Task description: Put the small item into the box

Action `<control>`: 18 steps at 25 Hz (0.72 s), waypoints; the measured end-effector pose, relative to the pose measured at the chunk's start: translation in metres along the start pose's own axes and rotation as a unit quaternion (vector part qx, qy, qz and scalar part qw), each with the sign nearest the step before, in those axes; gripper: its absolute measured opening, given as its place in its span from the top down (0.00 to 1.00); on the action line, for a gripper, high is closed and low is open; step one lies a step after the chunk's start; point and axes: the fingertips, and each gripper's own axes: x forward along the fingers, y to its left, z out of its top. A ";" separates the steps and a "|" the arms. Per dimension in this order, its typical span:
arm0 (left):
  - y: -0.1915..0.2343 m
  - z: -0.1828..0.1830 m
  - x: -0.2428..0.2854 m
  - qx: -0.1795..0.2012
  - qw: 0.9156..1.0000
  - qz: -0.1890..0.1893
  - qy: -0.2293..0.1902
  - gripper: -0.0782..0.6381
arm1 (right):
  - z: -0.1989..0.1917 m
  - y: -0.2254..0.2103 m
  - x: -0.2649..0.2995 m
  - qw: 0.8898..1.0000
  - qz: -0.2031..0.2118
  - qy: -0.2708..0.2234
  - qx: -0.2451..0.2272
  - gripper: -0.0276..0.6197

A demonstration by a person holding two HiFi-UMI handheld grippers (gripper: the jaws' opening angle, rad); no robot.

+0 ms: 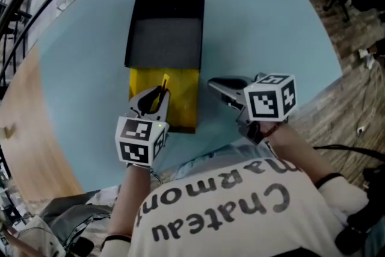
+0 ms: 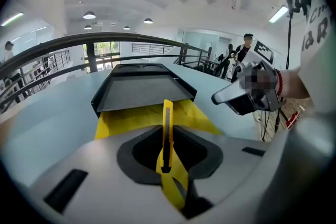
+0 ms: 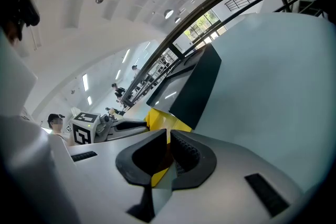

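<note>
While a cutter [image 2: 167,128] is pinched by the left gripper [image 1: 154,100] over the box [image 1: 181,106], the fingers [image 3: 190,157] of the right gripper [image 3: 168,145] are closed, empty.

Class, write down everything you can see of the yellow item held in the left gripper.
The yellow cutter is a slim, flat, plastic-looking strip with a notched ridge along its narrow edge. It stands on edge, clamped between the jaws of the left gripper. Its free end points forward over the yellow box, towards the black tray.
</note>
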 end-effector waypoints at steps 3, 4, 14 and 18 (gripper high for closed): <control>-0.001 -0.001 0.009 0.007 1.000 0.005 0.017 0.81 | 0.002 -0.005 -0.002 1.000 -0.002 0.007 -0.004 0.88; -0.002 -0.003 0.010 0.010 1.000 0.005 0.025 0.81 | 0.001 -0.005 -0.002 1.000 -0.003 0.009 -0.005 0.88; -0.002 -0.028 0.013 0.060 0.994 0.002 0.094 0.80 | -0.010 0.006 -0.001 1.000 -0.008 0.014 -0.004 0.88; -0.005 -0.035 0.014 0.096 0.988 0.004 0.117 0.80 | -0.010 0.007 -0.002 1.000 -0.006 0.016 -0.005 0.88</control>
